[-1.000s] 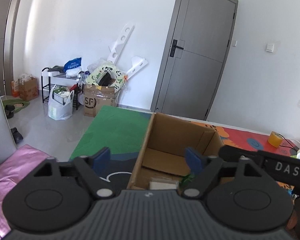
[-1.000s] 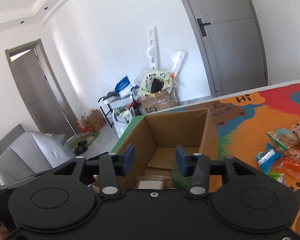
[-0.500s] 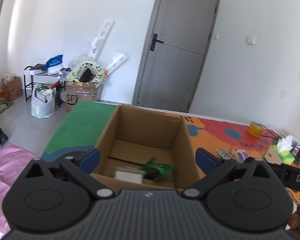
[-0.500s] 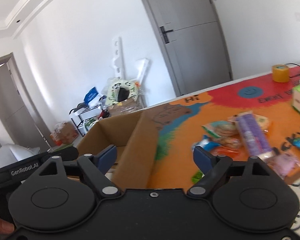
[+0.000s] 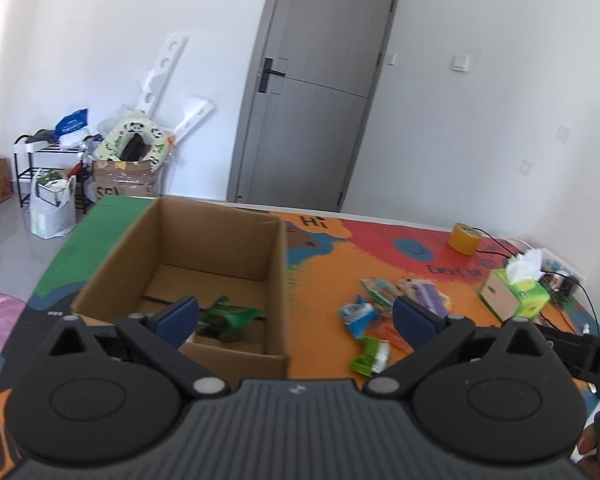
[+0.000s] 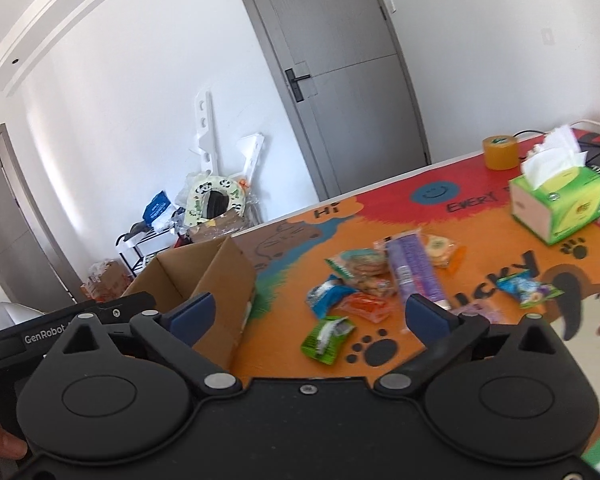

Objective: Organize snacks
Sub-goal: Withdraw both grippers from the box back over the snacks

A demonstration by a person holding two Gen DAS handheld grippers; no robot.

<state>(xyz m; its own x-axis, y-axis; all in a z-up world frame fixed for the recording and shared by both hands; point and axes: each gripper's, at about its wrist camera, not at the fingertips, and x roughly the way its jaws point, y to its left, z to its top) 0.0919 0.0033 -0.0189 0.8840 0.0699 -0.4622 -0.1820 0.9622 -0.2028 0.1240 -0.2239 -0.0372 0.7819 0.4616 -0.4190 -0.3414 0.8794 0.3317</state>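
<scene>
I hold a black hand-held gripper in each hand, both over a table covered by a bright orange, red and green cartoon mat (image 6: pixel 452 216). My left hand-held gripper (image 5: pixel 296 316) has its blue-padded jaws spread wide with nothing held; they have just been opening. My right hand-held gripper (image 6: pixel 308 314) is likewise spread wide and holds nothing, its jaws having just opened further.

Just beyond the left gripper stands an open brown cardboard box (image 5: pixel 204 248), and a green crinkled snack packet (image 5: pixel 228 316) lies on its floor near the front wall. In the right wrist view the same box sits at the left, its near corner just past the left fingertip.

To the right of the box, loose snacks lie on the mat: a small green and white packet (image 6: pixel 326 338) closest to me, then an orange packet (image 6: pixel 366 306) and a blue packet (image 6: pixel 326 294), then a long purple wrapped bar (image 6: pixel 414 270) beside clear packs of round biscuits (image 6: pixel 360 262). A blue-green sweet wrapper (image 6: pixel 526 288) lies apart to the right.

Farther back stand a green tissue box (image 6: pixel 560 200) and a yellow roll of tape (image 6: pixel 500 152). Behind the table are a grey door (image 5: pixel 320 88) and a white wall.
</scene>
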